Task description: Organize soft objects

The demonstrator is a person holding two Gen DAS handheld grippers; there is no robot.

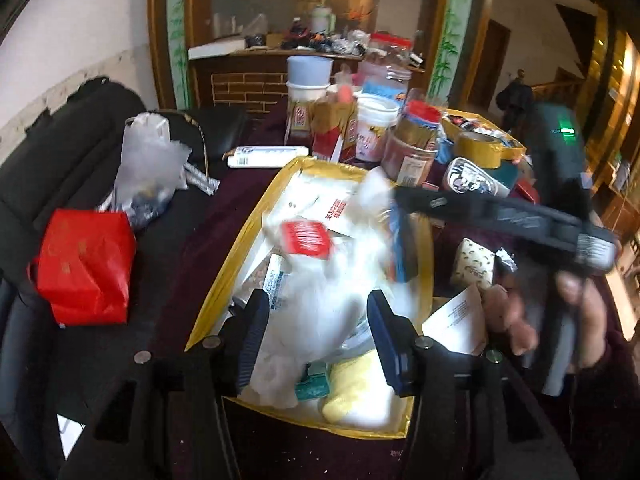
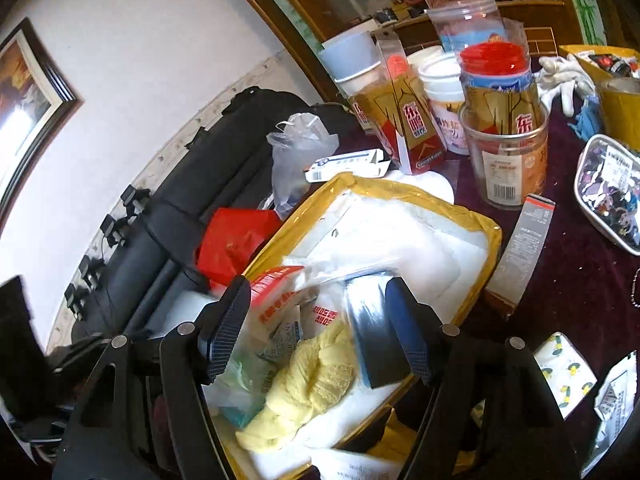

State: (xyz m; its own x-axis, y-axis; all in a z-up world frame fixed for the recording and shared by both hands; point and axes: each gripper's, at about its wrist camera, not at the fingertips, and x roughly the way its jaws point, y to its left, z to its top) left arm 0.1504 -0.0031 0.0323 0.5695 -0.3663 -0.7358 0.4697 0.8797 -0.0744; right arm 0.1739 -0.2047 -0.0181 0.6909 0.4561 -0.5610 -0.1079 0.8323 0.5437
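left gripper [image 1: 316, 344]: jaws apart, nothing pinched; blurred white plastic bags [image 1: 320, 292] show between the pads, no contact visible.
right gripper [image 2: 320, 332]: jaws apart, not clamped; hangs over the yellow-rimmed box [image 2: 494, 236], lower centre of frame.
between right pads: yellow cloth [image 2: 308, 384], crumpled, lying in the box; blue-edged sponge block [image 2: 372, 344] just beside the right-hand pad, contact unclear.
box contents: red-printed white packets [image 2: 276, 296] left of the cloth, white padding [image 2: 404, 232] behind, filling the far half.
box in left view: yellow rim [image 1: 224, 276] centre frame; yellow cloth [image 1: 352, 392] at the near edge, bottom centre.
right gripper in left view: dark body [image 1: 520, 220] crossing right of frame, motion-blurred; hand [image 1: 580, 312] below it.
left of box: red bag [image 1: 86, 264], clear plastic bag [image 1: 148, 168], black padded case [image 2: 168, 208].
behind box: jars and cartons [image 2: 504, 120], upper right.
right of box: lemon-print pouch [image 2: 568, 376] on the dark maroon tablecloth [image 2: 580, 280].
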